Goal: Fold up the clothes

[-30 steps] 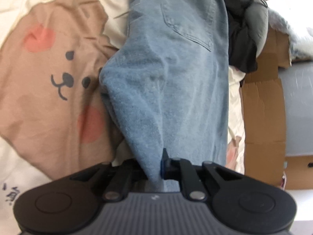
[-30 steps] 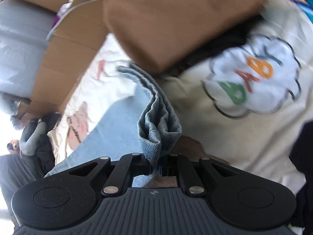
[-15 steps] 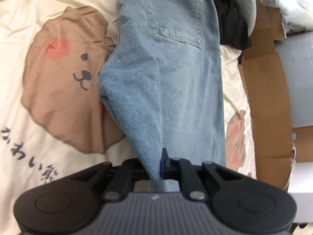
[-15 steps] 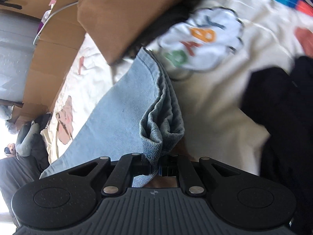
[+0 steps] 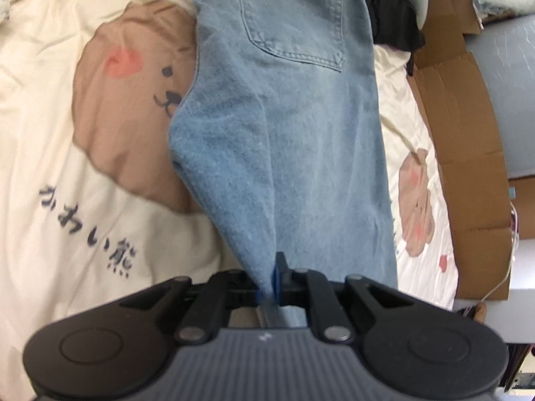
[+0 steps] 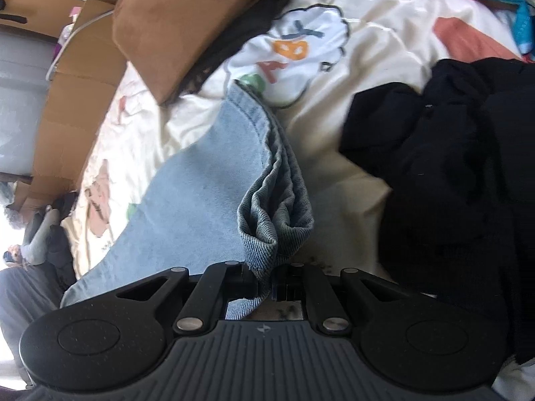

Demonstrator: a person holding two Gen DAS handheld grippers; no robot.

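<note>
Both views have shifted along the jeans [image 5: 294, 127], whose pinched edges hide each clamped gripper's [image 5: 272, 280] [image 6: 267, 282] tips.

Bright daylight, fisheye warp, slight blur

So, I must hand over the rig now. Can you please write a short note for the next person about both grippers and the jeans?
Left gripper: shut on the light blue jeans, on an edge of a leg.
Right gripper: shut on the bunched hem of the same jeans.
The jeans lie lengthwise on the cream bear-print bedspread, back pocket facing up at the far end. Black clothes sit to the right.
Done: both ends gripped.
Left: probably fold the legs over, then flatten.
</note>
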